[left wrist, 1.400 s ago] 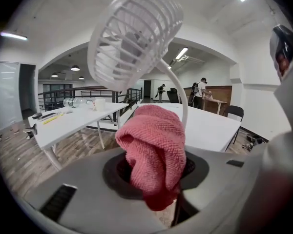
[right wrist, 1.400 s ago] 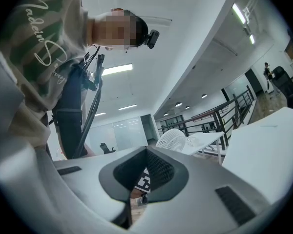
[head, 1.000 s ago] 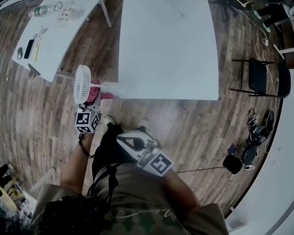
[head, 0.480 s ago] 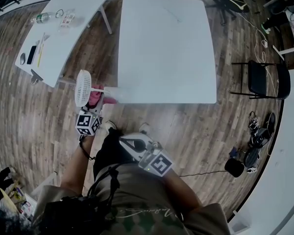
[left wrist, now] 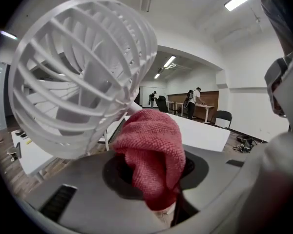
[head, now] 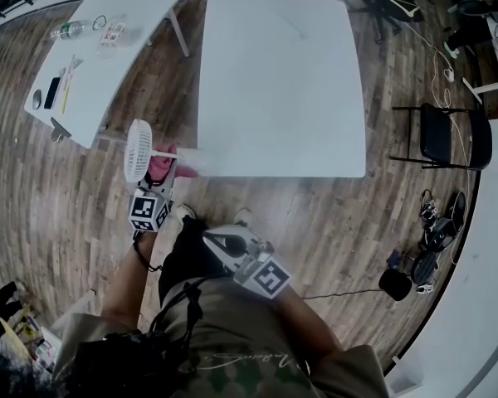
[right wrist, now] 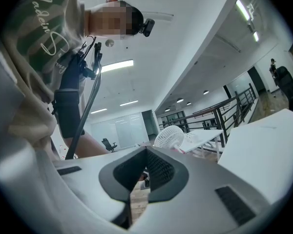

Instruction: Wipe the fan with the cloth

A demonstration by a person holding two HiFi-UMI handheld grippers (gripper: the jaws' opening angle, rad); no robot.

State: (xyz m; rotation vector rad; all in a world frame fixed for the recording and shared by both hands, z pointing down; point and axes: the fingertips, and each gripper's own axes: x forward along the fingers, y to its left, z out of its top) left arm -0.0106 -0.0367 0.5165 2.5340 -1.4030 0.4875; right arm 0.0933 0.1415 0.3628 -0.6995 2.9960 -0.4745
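A small white fan (head: 139, 149) with a round cage stands out on a thin stem from the near left corner of the white table (head: 282, 73). My left gripper (head: 159, 177) sits just below the fan, shut on a red cloth (head: 159, 167). In the left gripper view the cloth (left wrist: 154, 150) bulges out between the jaws of that gripper (left wrist: 155, 172) and touches the lower rim of the fan cage (left wrist: 83, 77). My right gripper (head: 220, 240) is held close to the person's body, shut and empty. From the right gripper (right wrist: 146, 155) view the fan (right wrist: 169, 135) shows far off.
A second white table (head: 91, 48) at the upper left carries a bottle, a phone and small items. A black chair (head: 448, 131) stands at the right, with cables and gear (head: 423, 239) on the wooden floor. The person's shoes (head: 183, 211) are below the fan.
Hardly anything differs. The left gripper with the cloth stays at the fan and the right gripper stays by the body; the picture has only shifted a little.
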